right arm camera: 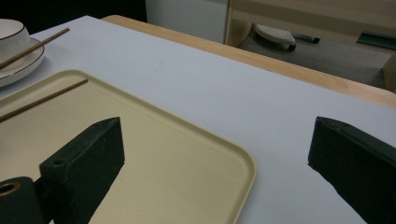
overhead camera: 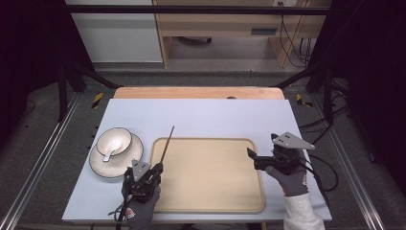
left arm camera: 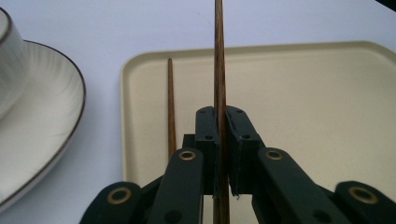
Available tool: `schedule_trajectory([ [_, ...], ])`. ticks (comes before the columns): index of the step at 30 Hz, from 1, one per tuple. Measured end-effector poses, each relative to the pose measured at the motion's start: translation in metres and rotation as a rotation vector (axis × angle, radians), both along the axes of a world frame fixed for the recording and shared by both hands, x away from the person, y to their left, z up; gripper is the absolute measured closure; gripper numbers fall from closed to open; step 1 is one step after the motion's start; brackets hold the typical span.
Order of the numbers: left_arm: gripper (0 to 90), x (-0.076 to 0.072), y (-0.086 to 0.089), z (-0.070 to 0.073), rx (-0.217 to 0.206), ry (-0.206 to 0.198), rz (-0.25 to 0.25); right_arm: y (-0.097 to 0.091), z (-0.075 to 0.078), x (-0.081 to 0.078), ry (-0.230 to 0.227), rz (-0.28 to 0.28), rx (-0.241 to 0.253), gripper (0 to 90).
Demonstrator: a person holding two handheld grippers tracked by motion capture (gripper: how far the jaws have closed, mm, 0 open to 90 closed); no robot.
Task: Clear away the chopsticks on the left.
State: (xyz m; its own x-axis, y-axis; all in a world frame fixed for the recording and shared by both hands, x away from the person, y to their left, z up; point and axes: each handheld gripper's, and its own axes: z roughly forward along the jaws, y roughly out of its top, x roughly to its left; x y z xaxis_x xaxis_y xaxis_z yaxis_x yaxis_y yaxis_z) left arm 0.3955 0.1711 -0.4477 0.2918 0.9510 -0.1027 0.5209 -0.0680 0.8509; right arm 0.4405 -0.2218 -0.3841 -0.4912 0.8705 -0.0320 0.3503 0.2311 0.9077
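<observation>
With the left gripper (left arm camera: 223,154) clamped on one thin dark wooden chopstick (left arm camera: 219,70), lower it level beside its twin (left arm camera: 171,107) on the beige plastic tray (left arm camera: 299,107); the right gripper (right arm camera: 217,163) waits with jaws wide apart.

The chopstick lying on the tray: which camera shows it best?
Left gripper view: the loose chopstick lies sharp on the tray, beside the held one. Right gripper view shows it partly, at the edge; high view can't resolve it.

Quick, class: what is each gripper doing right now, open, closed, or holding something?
Left gripper: closed on a wooden chopstick.
Right gripper: open, nothing between its fingers.
</observation>
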Motion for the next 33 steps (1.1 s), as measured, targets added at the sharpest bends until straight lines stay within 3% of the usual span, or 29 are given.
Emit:
schedule_trajectory([
  [11,83.9,0.006,-0.007,-0.020,0.007,0.054,0.011,0.002,-0.002,0.001,0.005,0.005,-0.009,3.7],
  [16,83.8,0.008,-0.011,-0.026,0.034,0.073,0.016,0.002,-0.002,0.001,0.010,0.002,-0.011,3.7],
  [33,82.2,0.010,-0.011,-0.029,0.080,0.138,0.020,0.003,-0.003,0.002,0.015,0.001,-0.021,3.4],
])
